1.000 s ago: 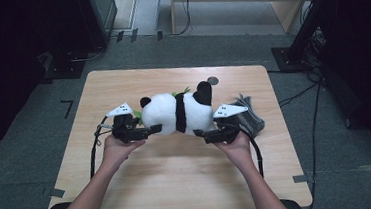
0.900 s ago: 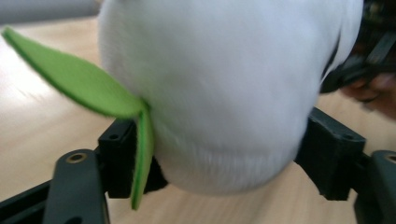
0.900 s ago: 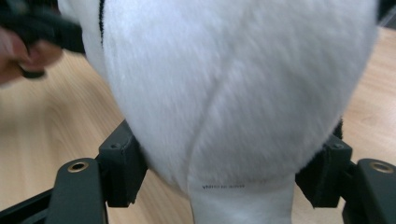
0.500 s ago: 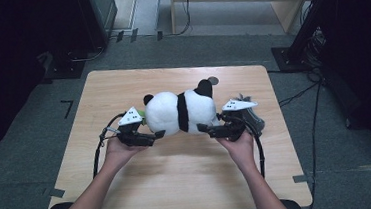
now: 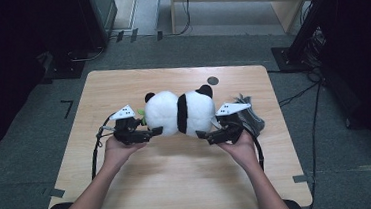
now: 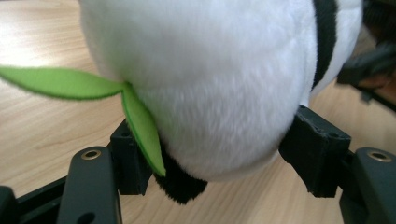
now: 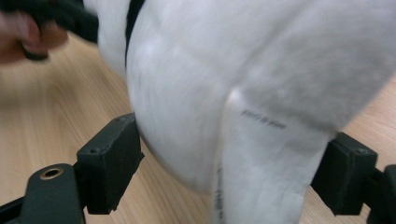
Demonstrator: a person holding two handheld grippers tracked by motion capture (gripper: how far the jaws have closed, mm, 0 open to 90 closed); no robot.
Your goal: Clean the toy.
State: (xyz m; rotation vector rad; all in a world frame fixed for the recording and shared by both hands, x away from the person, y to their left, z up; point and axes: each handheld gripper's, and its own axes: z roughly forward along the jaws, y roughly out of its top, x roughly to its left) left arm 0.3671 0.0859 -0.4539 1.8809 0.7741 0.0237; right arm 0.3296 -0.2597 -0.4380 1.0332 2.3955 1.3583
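Grippers flanking a plush panda at the frame's centre.
The left gripper has just been closing and pinches the plush panda beside its green leaf; the right gripper, just opening, brackets the other end on the worktop.

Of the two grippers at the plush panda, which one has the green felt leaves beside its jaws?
The left gripper: two green felt leaves hang against one of its jaws. At the right gripper, a white sewn-in label hangs from the black-and-white plush panda instead.
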